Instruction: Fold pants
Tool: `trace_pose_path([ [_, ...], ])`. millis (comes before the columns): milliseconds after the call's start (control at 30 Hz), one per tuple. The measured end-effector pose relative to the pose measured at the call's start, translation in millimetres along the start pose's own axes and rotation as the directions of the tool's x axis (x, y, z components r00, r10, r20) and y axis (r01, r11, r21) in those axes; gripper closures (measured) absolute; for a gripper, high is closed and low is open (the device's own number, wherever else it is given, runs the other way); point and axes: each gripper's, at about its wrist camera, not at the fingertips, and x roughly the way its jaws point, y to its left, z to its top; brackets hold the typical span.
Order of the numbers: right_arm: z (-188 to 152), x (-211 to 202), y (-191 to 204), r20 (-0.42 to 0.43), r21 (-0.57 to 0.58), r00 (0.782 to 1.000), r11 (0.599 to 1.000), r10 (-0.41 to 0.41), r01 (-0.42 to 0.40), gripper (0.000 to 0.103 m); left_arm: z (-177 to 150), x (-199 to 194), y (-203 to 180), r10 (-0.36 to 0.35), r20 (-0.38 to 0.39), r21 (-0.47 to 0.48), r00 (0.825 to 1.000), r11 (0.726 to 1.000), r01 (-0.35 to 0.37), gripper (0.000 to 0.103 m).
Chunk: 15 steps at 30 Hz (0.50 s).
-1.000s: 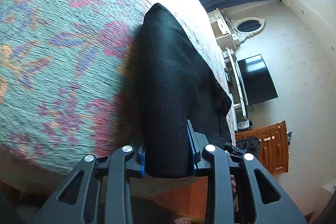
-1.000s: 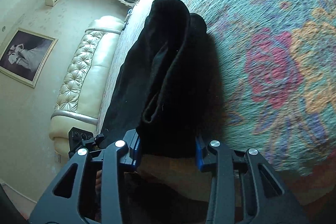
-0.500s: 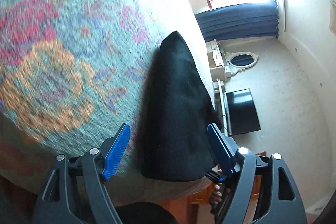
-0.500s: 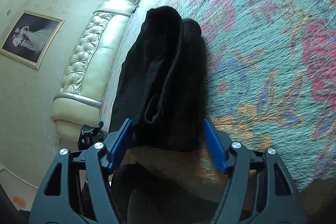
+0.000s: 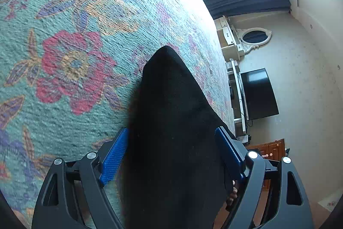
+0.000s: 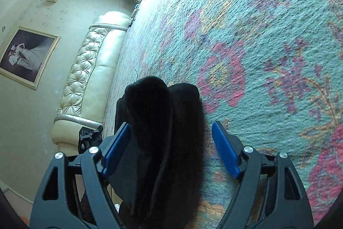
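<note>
Folded black pants [image 5: 171,121] on floral bedspread [image 5: 70,40]. Left gripper [image 5: 171,156] jaws spread, straddling pants. Right gripper [image 6: 171,147] jaws spread, pants [image 6: 163,132] between, ungripped.

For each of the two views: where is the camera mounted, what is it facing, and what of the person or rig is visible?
Left wrist: sits on the left gripper, looks along its open blue fingers over the black pants toward the TV.
Right wrist: sits on the right gripper, fingers open, faces the tufted headboard.
Shared: pants and floral bedspread.
</note>
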Motion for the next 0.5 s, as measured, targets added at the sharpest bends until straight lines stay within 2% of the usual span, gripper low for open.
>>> trace_pose_path([
  [233,21.6,26.0,2.4,-0.007,0.023,0.998,0.997,0.068,-0.068,0.025,17.5,27.8,-9.4,-0.001,-0.059,0.026,0.998,1.0,0.003,0.023],
  [300,24.1,31.2,6.0,-0.016,0.003,0.999,0.999,0.047,-0.047,0.028,16.5,30.8,-14.9,0.026,-0.056,0.072,0.998,0.997,-0.022,0.023],
  [333,24.3,34.3,7.6,-0.018,-0.007,0.999,0.999,0.033,-0.033,0.04,12.6,29.4,-17.2,0.073,-0.047,0.111,0.996,0.992,-0.067,0.038],
  [367,24.3,34.3,7.6,-0.018,-0.007,0.999,0.999,0.033,-0.033,0.056,10.2,31.6,-20.8,0.152,-0.039,0.155,0.988,0.977,-0.144,0.057],
  [400,23.8,37.2,6.8,-0.024,-0.005,0.999,1.0,0.023,-0.023,0.06,7.4,32.7,-22.4,0.19,-0.035,0.184,0.981,0.966,-0.181,0.06],
  [467,21.9,37.1,2.8,-0.012,-0.001,1.0,1.0,0.029,-0.029,0.066,3.2,30.8,-26.2,0.2,-0.009,0.213,0.98,0.958,-0.194,0.07],
  [500,18.8,34.7,1.4,-0.006,-0.009,1.0,1.0,0.028,-0.028,0.066,1.8,29.9,-29.0,0.216,0.0,0.227,0.976,0.951,-0.21,0.071],
])
